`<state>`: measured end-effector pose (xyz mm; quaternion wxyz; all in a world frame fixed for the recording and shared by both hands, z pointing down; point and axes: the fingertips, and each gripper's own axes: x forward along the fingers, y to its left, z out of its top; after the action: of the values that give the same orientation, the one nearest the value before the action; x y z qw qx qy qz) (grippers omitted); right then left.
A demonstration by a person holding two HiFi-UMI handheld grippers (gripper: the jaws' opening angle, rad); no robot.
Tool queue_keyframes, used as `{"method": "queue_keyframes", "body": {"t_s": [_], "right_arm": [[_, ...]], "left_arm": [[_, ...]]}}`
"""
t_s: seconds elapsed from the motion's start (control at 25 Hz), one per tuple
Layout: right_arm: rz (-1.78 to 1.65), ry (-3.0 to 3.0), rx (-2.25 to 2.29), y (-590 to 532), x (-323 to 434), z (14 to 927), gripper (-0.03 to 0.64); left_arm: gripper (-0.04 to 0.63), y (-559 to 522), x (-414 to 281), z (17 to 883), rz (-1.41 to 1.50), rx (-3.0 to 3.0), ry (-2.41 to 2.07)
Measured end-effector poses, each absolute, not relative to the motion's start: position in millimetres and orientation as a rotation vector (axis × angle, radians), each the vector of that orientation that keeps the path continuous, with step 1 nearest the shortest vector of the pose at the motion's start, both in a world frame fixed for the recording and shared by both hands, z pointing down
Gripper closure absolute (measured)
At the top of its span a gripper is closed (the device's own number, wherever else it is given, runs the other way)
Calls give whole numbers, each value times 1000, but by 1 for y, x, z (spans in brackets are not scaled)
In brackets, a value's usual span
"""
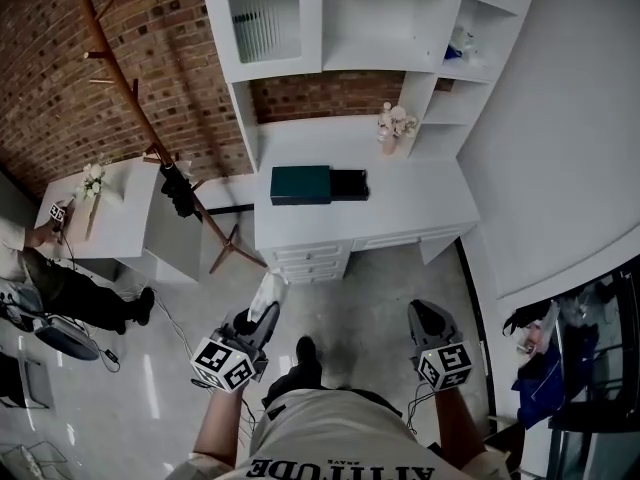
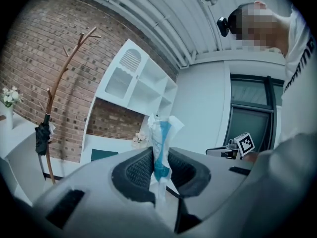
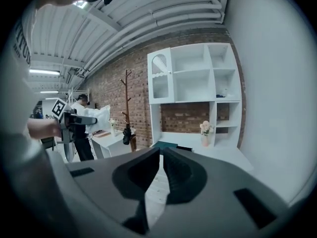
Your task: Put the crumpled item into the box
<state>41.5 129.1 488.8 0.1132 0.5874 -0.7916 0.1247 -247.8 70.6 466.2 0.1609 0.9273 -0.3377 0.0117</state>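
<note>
- The crumpled white-and-blue wrapper, thin and creased, stands upright, pinched between the jaws of the left gripper. Its ragged top pokes out above them. It is held in the air, well apart from the box.
- The dark teal rectangular box lies flat on the white worktop, with a black part sticking out at its right end.

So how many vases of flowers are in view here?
2: one vase of flowers on the white desk, another on the small white table at far left. Others may be hidden.
</note>
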Motion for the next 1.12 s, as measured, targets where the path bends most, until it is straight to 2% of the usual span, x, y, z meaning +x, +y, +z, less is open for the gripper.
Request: {"method": "queue_keyframes", "body": {"t_s": [0.52, 1.12], "right_arm": [[372, -2190, 1831, 40, 5, 484, 578], [426, -2117, 1885, 4, 20, 499, 578]], "left_arm": [[515, -54, -271, 485, 97, 2671, -760], [515, -102, -253, 505, 123, 2644, -662]]}}
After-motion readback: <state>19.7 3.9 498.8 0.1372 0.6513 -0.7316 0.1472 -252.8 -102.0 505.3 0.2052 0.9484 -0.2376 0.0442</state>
